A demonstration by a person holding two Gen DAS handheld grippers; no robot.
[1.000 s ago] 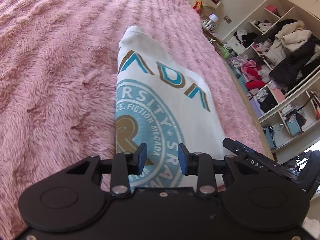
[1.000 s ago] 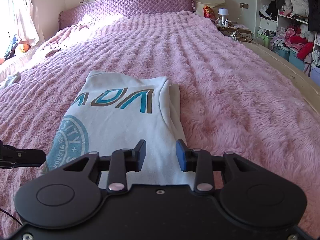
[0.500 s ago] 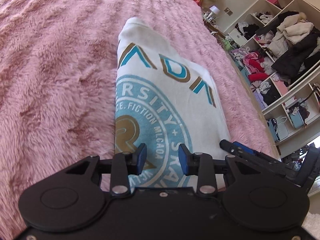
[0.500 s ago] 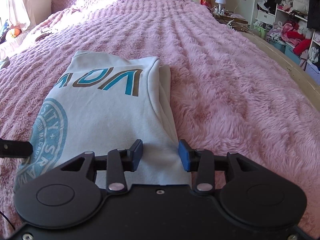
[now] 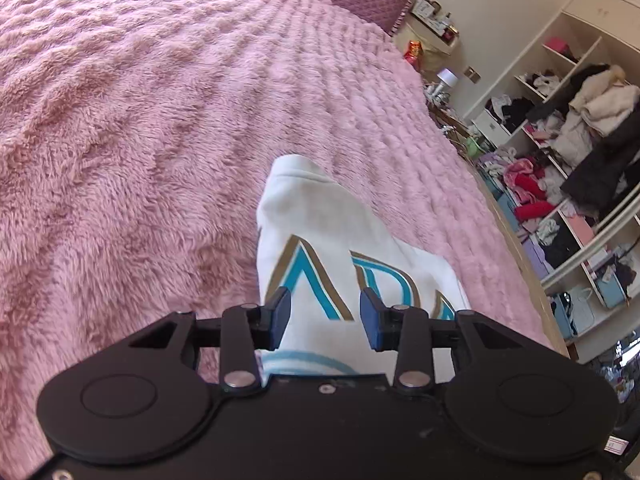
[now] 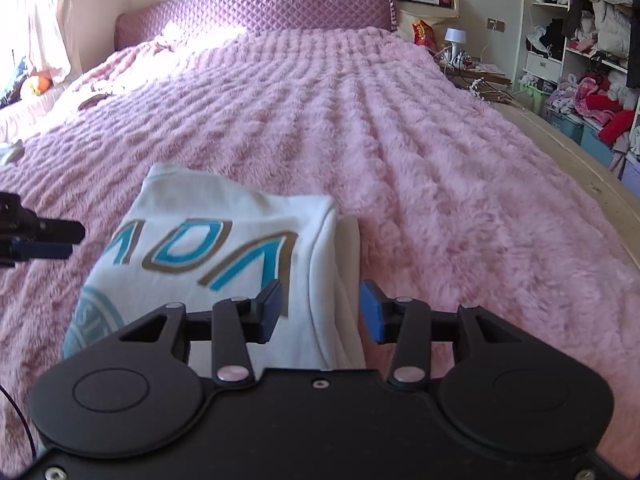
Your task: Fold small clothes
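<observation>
A white sweatshirt [image 5: 332, 220] with teal and gold letters and a round teal print lies folded into a narrow strip on the pink fluffy bedspread [image 5: 140, 120]. It also shows in the right wrist view [image 6: 224, 224], with a folded sleeve edge along its right side. My left gripper [image 5: 325, 318] is open and empty, held over the shirt's lettering. My right gripper [image 6: 320, 308] is open and empty over the shirt's right edge. The left gripper's fingers [image 6: 44, 236] show at the left edge of the right wrist view.
A purple quilted headboard [image 6: 256, 8] stands at the far end of the bed. A bedside table with a small lamp [image 6: 454, 42] and open shelves full of clothes [image 5: 560, 168] stand to the right. The bed's wooden edge [image 6: 580, 168] runs along the right.
Both grippers have moved forward along the shirt, from its near hem and round print up to the lettering. Both stay open. The shirt has not moved.
</observation>
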